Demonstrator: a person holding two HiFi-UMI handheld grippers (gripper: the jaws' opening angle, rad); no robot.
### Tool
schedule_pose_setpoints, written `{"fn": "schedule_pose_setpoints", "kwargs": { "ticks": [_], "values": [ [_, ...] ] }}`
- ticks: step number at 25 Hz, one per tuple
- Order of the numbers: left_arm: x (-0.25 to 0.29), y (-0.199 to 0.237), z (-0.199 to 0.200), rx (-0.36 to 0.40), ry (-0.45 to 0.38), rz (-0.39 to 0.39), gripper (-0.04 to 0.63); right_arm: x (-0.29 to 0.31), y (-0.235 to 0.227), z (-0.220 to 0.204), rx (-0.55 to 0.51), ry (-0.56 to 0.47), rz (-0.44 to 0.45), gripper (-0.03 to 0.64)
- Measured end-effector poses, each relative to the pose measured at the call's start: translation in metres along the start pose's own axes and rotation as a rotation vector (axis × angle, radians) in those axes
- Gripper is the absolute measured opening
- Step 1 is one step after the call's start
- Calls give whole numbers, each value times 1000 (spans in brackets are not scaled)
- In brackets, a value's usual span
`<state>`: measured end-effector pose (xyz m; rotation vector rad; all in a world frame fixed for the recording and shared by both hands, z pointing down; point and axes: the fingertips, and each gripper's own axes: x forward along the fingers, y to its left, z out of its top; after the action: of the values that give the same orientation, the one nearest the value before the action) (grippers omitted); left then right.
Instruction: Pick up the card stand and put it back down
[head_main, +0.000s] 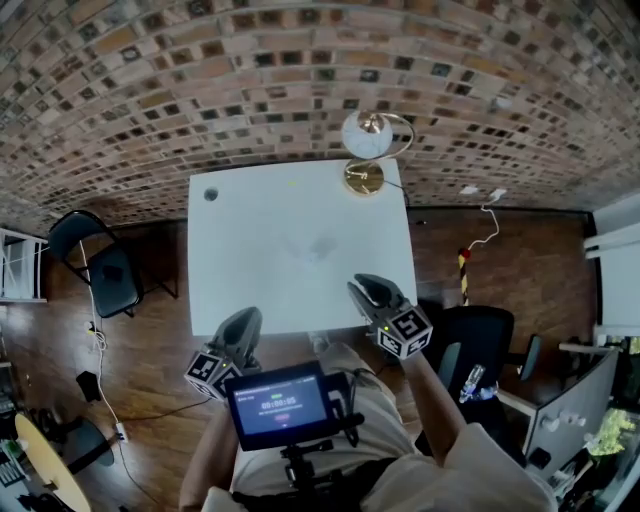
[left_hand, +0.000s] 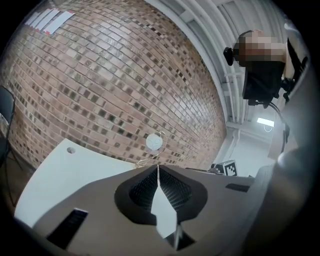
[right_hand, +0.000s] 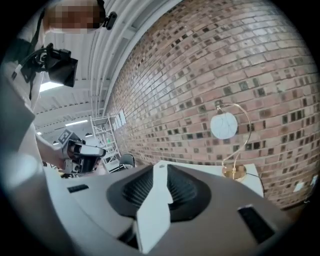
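The card stand has a round gold base, a gold wire arc and a round white card. It stands upright at the far right corner of the white table. It also shows far ahead as the stand in the left gripper view and as the stand in the right gripper view. My left gripper hovers off the table's near left edge, and its jaws meet at the tips. My right gripper is over the near right edge, with its jaws slightly apart and nothing between them. Both grippers are far from the stand.
A brick wall runs behind the table. A small round hole sits in the table's far left corner. A black chair stands at the left and an office chair at the right. A small screen is mounted at the person's chest.
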<state>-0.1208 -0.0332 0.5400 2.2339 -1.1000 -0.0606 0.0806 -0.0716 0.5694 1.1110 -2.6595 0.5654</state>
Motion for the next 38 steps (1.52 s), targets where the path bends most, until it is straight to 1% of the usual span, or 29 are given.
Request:
{"fn": "schedule_pose_setpoints", "kwargs": {
  "ticks": [4, 8, 13, 17, 20, 23, 30, 34, 38],
  "values": [
    [12, 5, 4, -1, -13, 40, 10, 21, -17, -11, 5, 34, 45, 97],
    [25, 9, 10, 8, -29, 76, 11, 43, -28, -14, 7, 47, 100, 106],
    [33, 14, 10, 16, -24, 105, 11, 68, -33, -27, 14, 97, 132, 115],
    [36, 23, 14, 25, -25, 129, 11, 91, -44, -61, -26, 159, 144, 120],
    [34, 31, 15, 9, -29, 141, 11, 109, -49, -83, -16, 214, 142, 120],
    [32, 36, 14, 1, -16, 145, 9, 126, -58, -111, -22, 256, 138, 120],
    [26, 51, 17, 6, 23, 159, 11, 162, -79, -170, -41, 373, 94, 126],
    [21, 57, 17, 5, 28, 165, 10, 176, -85, -200, -12, 424, 91, 130],
    [17, 60, 13, -1, 38, 172, 11, 187, -82, -217, 21, 450, 116, 130]
  ]
}}
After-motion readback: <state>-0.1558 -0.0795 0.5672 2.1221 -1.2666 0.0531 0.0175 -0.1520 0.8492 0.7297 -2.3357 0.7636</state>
